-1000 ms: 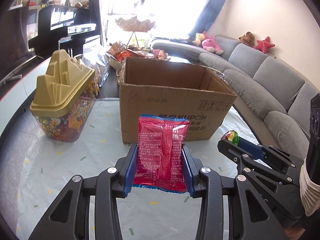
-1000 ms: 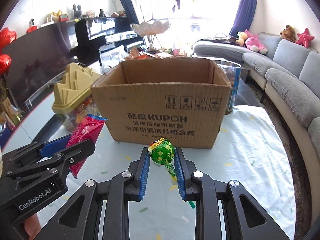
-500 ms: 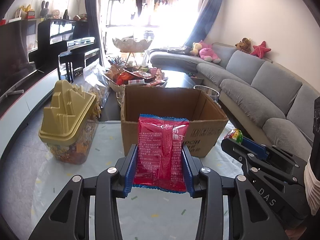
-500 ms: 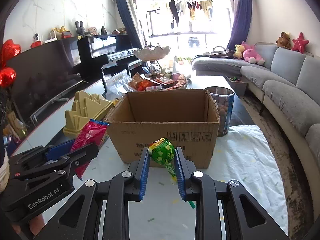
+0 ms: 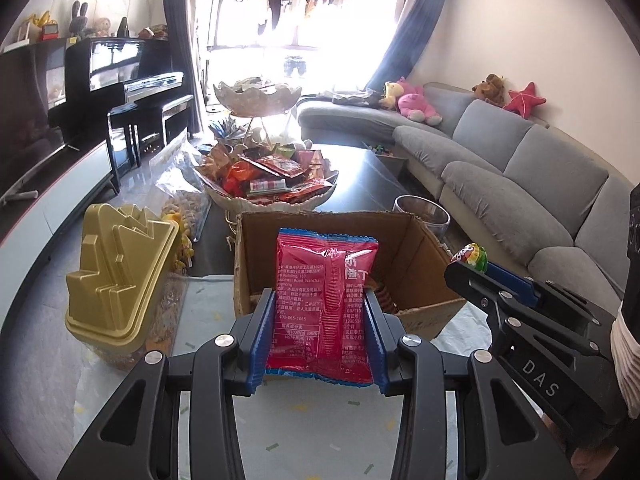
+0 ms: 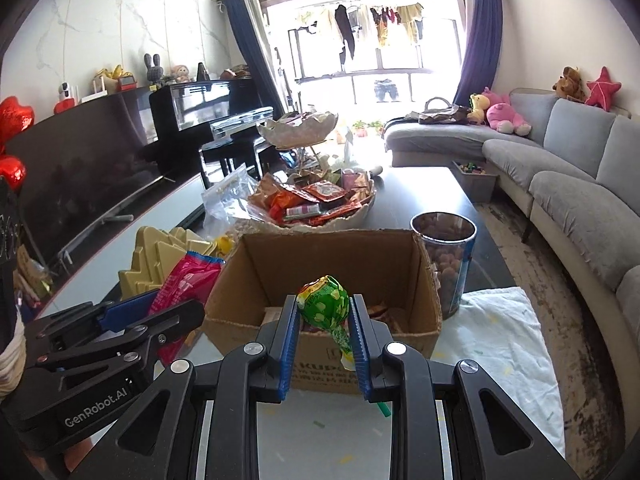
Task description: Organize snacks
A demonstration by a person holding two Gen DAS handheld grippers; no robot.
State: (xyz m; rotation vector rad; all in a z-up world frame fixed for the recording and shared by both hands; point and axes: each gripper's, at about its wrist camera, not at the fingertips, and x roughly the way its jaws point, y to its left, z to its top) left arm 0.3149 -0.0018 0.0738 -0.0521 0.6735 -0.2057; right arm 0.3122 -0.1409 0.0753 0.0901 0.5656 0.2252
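The box [image 6: 320, 280] gapes open at 12 o'clock, its mouth unblocked from above. A gold-lidded jar [image 5: 120, 280] stands close at 9 o'clock, a clear tub [image 6: 448, 264] just beside the box at 2, the snack bowl [image 6: 316, 204] behind it. Bench [image 6: 500, 340] at 3 lies bare.

One red snack packet [image 5: 324, 304], one lollipop [image 6: 325, 305], one cardboard box [image 6: 332, 264], two grippers.
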